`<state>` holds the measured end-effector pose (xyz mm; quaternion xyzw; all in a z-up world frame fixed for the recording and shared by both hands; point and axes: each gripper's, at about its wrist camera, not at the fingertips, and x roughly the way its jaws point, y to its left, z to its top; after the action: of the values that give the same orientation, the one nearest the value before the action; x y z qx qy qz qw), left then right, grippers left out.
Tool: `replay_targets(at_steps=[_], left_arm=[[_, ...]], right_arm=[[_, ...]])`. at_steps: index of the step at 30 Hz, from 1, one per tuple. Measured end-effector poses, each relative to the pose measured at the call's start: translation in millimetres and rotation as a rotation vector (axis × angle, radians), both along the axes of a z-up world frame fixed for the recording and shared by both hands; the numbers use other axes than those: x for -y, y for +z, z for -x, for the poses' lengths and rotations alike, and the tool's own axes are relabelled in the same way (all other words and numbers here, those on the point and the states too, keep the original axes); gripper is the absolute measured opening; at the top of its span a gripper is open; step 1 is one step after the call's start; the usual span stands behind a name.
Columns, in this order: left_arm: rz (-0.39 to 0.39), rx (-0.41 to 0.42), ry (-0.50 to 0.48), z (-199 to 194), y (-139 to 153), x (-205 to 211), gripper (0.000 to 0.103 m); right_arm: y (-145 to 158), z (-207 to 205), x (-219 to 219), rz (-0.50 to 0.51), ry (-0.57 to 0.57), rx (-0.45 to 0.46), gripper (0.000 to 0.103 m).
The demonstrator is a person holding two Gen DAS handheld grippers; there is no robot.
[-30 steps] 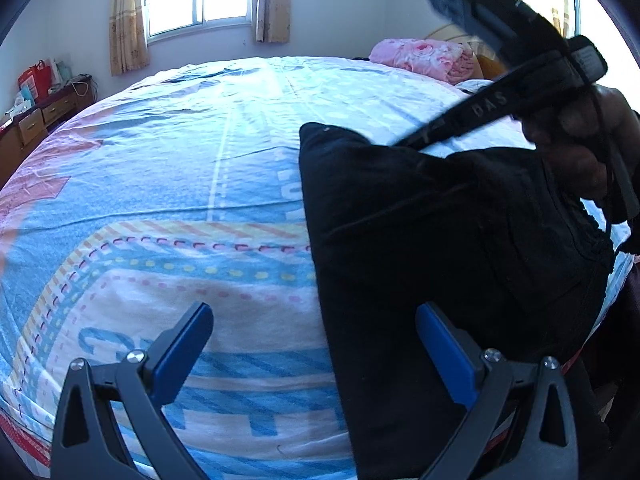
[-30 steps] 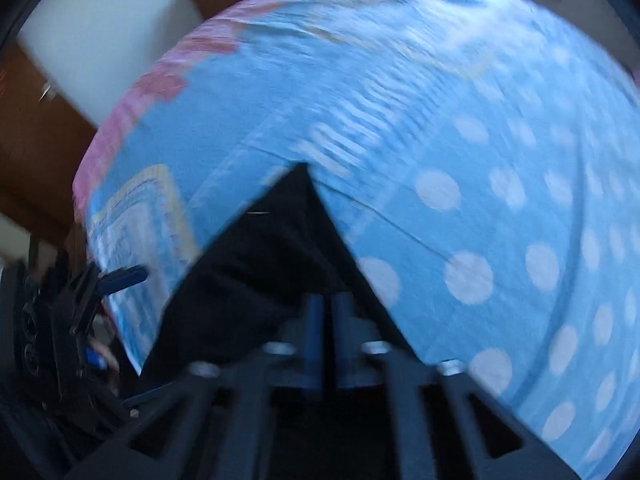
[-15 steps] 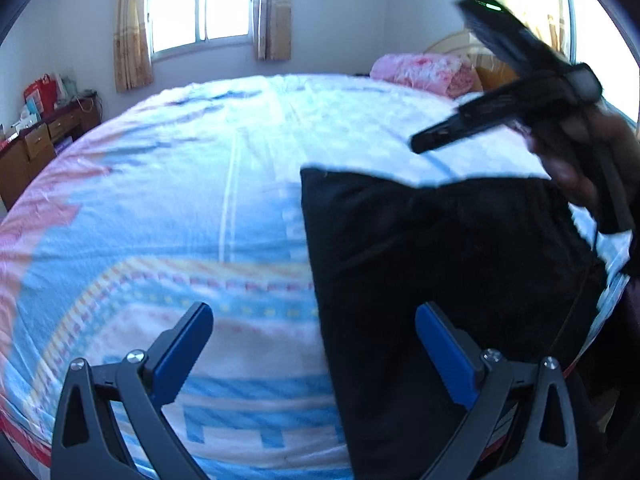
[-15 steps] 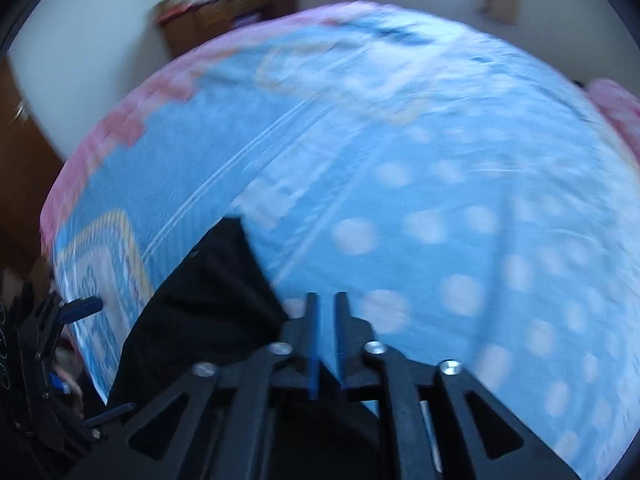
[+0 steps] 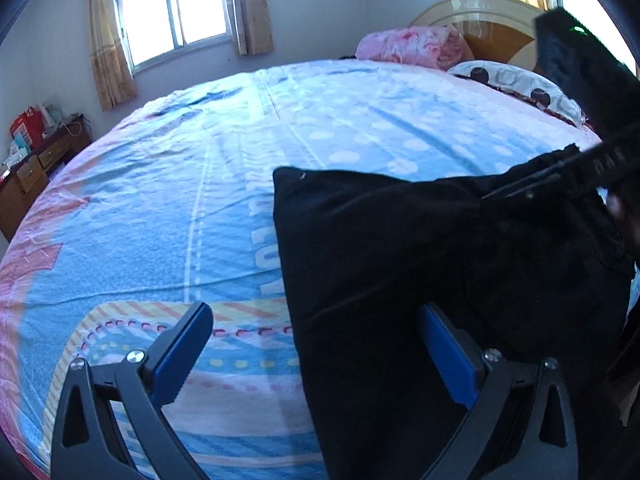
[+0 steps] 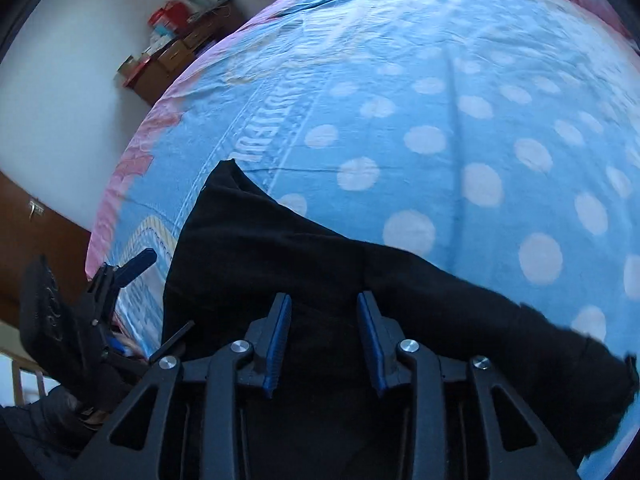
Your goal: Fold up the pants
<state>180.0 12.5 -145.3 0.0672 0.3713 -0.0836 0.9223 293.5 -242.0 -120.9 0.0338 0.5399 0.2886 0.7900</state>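
A: From the left wrist view we see the black pants (image 5: pixel 420 264) lying folded on the blue patterned bedsheet (image 5: pixel 180 200), near the bed's edge closest to us. Their far left corner is a sharp point. Behind the bed we get a window (image 5: pixel 176 8) with curtains, a pink blanket (image 5: pixel 408 46) and a spotted pillow (image 5: pixel 516 84) by the headboard, and a wooden dresser (image 5: pixel 36 168) at the left wall.

B: The right wrist view gives us none of the window or headboard. We see the sheet's white dots up close, the same dresser at the top left, and the pants from the other side, stretching across the bottom with a ragged end at the right.

A: Our left gripper (image 5: pixel 316 356) has its blue pads spread wide, one over the bare sheet and one over the black cloth, with nothing pinched between them.

B: In our view that left gripper appears at the lower left, beside the pants' edge. Our right gripper (image 6: pixel 324 340) hangs over the cloth; its jaws have just been opening and now stand partly apart, with no fabric caught between the pads.

A: And we see the right gripper only as a dark body at the upper right, above the pants' far edge, with a bit of the hand (image 5: pixel 628 216) behind it. Its pads are not shown from here.
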Motion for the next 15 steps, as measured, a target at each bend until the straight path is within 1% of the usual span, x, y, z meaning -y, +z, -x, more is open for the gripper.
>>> replay_targets(at_steps=[2,4,6,9,10,12,13,15], left_arm=[[0.005,0.007,0.002,2,7,1,0.103],[-0.018,0.051,-0.001,4,18,3,0.103],[-0.035,0.072,-0.010,-2,26,4,0.103],[-0.075,0.103,0.003,-20,33,4,0.103],[-0.084,0.105,0.007,-28,33,4,0.103],[-0.099,0.072,0.009,-43,28,6,0.103],[-0.095,0.056,0.008,-50,24,7,0.103],[-0.090,0.048,0.011,-55,18,8,0.103]], right_arm=[[3,8,2,0.001,0.000,0.035,0.036],[16,15,15,-0.008,-0.028,0.070,0.037],[28,31,33,-0.054,-0.049,0.115,0.037],[35,54,57,-0.106,-0.086,0.123,0.038],[36,68,65,-0.107,-0.101,0.131,0.038],[36,85,77,-0.112,-0.115,0.136,0.038],[35,97,82,-0.116,-0.122,0.140,0.038],[29,117,92,-0.133,-0.135,0.133,0.038]])
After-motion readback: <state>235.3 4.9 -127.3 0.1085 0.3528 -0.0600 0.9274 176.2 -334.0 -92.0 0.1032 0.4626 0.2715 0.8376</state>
